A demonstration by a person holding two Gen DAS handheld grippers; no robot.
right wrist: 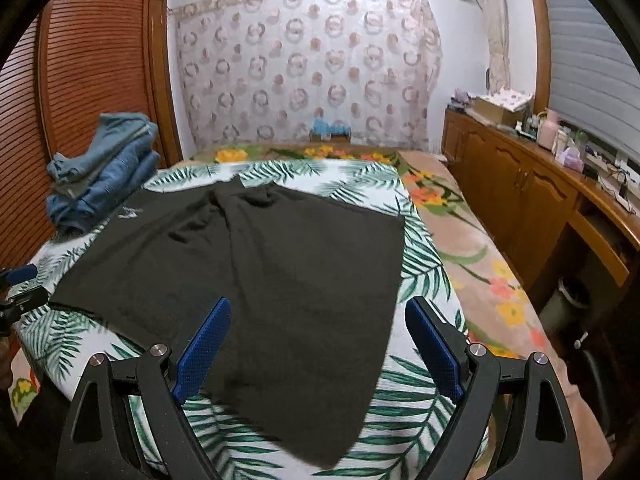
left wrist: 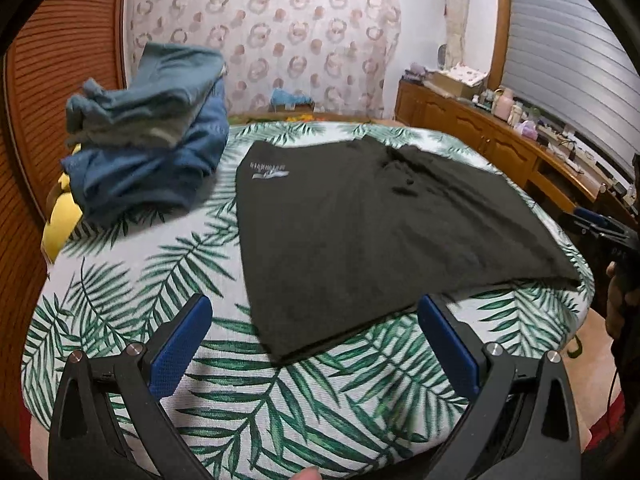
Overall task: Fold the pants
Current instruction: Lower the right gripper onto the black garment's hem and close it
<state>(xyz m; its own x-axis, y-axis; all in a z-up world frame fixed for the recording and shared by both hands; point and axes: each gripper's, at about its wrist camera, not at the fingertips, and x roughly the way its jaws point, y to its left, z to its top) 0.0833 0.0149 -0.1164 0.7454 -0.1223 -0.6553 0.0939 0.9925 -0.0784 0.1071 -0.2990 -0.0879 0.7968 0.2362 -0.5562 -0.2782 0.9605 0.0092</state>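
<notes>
A pair of dark olive-black shorts (left wrist: 352, 224) lies spread flat on the palm-leaf sheet (left wrist: 160, 280), with a small white logo (left wrist: 266, 172) near its far left corner. My left gripper (left wrist: 316, 312) hovers open just short of the near left hem, nothing between its blue pads. In the right wrist view the same shorts (right wrist: 260, 280) fill the middle. My right gripper (right wrist: 318, 316) is open above the near right hem, holding nothing. The right gripper (left wrist: 600, 226) also shows at the far right of the left view, held by a hand (left wrist: 618, 304).
A stack of folded blue jeans and clothes (left wrist: 148, 140) sits at the bed's far left, over something yellow (left wrist: 64, 216). A slatted wooden wardrobe (right wrist: 80, 92) stands left. A wooden sideboard (right wrist: 540, 200) with clutter runs along the right. A flowered blanket (right wrist: 472, 248) lies beside the sheet.
</notes>
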